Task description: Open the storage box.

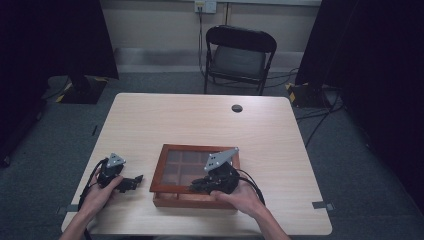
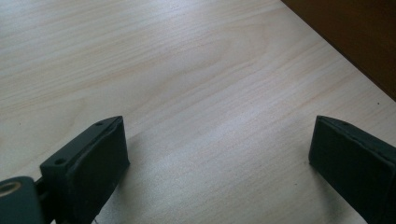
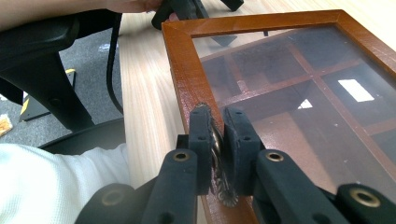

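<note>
Clamping a small metal latch [image 3: 217,154] on the box [image 1: 161,167] lid's front edge, right gripper [image 3: 217,140] has jaws pinched together on it. Left gripper [image 2: 219,154] idles, jaws apart over table [image 2: 187,70]. Box sits near table's front; glass lid looks rigid, fragile, likely hinged: lift by latch, gently.

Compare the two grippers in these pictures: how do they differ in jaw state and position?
The left gripper has its jaws spread wide with nothing between them; the right gripper is shut on a small metal clasp. The left one sits over bare table; the right one is at the wooden box lid's front edge. Both are black and hand-held.
</note>
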A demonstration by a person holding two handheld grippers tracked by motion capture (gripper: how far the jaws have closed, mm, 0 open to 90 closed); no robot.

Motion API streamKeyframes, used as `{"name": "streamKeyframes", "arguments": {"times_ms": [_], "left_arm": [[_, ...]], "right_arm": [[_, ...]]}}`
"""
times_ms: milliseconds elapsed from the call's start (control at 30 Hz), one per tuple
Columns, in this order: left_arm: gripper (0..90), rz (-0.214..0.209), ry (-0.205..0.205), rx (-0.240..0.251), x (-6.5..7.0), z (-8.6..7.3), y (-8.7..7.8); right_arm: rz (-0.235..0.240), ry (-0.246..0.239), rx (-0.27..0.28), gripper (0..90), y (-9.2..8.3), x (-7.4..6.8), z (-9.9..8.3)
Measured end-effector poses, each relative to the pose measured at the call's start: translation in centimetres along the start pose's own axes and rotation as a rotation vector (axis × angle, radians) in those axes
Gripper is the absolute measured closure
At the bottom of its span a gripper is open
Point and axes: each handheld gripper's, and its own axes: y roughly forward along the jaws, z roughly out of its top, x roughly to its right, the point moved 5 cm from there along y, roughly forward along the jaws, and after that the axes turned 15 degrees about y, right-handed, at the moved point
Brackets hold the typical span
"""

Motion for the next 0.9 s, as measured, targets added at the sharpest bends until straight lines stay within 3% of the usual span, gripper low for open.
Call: {"name": "streamKeyframes", "arguments": {"times_ms": [500,900], "left_arm": [[3.7,0.001,0.004,-0.002,0.0,0.0,0.0],[3.7,0.002,0.001,-0.001,0.0,0.0,0.0]], "right_arm": [[0.003,0.012,0.029,82.1,-0.7,0.0,0.9],[-0.008,0.002,0.023,82.1,-1.5,-0.1,2.1]]}}
